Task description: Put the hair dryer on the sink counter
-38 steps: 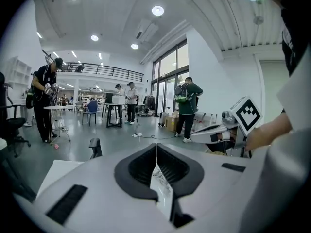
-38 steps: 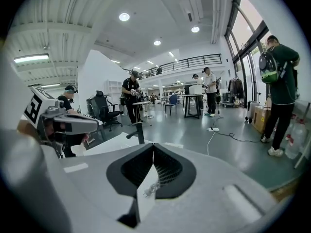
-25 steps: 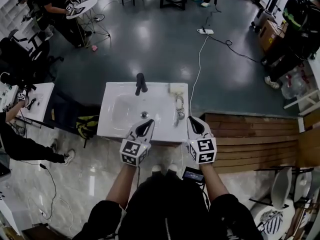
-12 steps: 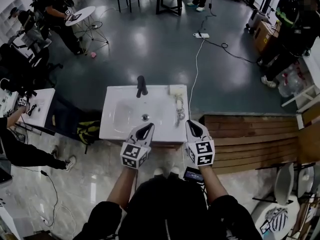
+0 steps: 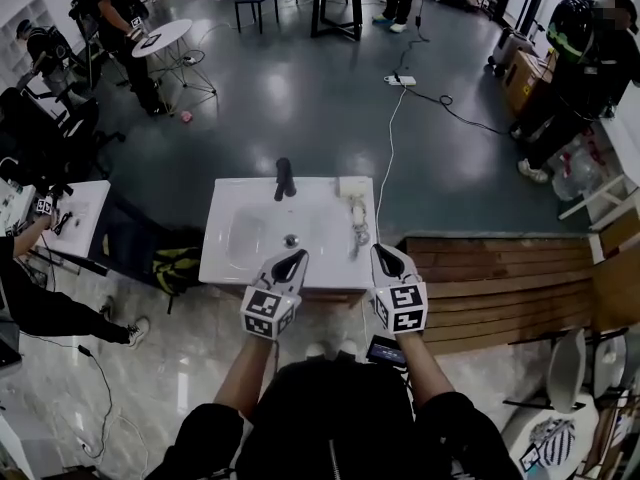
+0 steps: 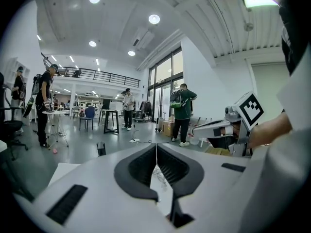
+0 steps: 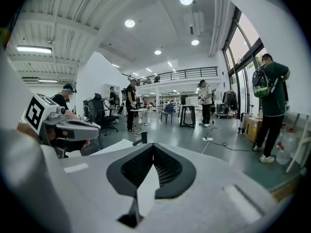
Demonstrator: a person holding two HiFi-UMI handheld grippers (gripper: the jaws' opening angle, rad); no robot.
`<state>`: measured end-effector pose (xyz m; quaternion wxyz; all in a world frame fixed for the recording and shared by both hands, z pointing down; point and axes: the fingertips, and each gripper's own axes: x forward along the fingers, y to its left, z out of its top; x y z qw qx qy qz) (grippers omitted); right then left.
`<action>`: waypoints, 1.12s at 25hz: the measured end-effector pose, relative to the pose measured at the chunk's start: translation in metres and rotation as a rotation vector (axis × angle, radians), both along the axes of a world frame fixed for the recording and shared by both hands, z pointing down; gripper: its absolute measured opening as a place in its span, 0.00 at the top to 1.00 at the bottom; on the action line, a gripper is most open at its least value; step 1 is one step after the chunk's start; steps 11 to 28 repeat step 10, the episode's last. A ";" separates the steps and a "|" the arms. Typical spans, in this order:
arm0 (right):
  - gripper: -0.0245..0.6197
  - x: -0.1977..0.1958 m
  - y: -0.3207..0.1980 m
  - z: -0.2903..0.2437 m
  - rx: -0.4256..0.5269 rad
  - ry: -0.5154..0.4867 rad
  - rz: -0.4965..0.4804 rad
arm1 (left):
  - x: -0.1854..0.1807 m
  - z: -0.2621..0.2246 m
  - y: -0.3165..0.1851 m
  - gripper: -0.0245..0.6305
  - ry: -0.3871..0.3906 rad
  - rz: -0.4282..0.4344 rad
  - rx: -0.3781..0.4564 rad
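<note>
Both jaws were clenched on nothing: left hand-held gripper (image 5: pixel 289 260) and right hand-held gripper (image 5: pixel 386 256) hung side by side over the near edge of the bench (image 5: pixel 222 260), tips pressed together in their own views.

The hair dryer (image 5: pixel 357 218), as far as I could make it out (pale, small in the head view), lay on the narrow strip right of the basin (image 5: pixel 255 230), just ahead of the right gripper, so it looked already put down. Behind it sat a small white box (image 5: pixel 350 185).

If I had to take it again: prob. a hard plastic shell, fairly light, smooth and rounded, so it could slip or roll in the jaws. I'd clamp across the handle, not the fat barrel.

A cable (image 5: pixel 390 138) ran from a power strip (image 5: pixel 399 80) on the floor towards that corner. I couldn't tell if it was the dryer's, but it might tug. The tap (image 5: pixel 284 177) stood at the back, well clear. The right strip was narrow, w/ a wooden platform (image 5: pixel 500 278) below the drop.
</note>
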<state>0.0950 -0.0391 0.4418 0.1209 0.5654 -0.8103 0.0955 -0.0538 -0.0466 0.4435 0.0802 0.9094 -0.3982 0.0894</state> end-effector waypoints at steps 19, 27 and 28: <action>0.95 -0.005 -0.004 -0.005 0.005 -0.003 -0.008 | -0.002 -0.006 -0.005 0.94 -0.001 0.002 0.007; 0.95 -0.005 -0.004 -0.005 0.005 -0.003 -0.008 | -0.002 -0.006 -0.005 0.94 -0.001 0.002 0.007; 0.95 -0.005 -0.004 -0.005 0.005 -0.003 -0.008 | -0.002 -0.006 -0.005 0.94 -0.001 0.002 0.007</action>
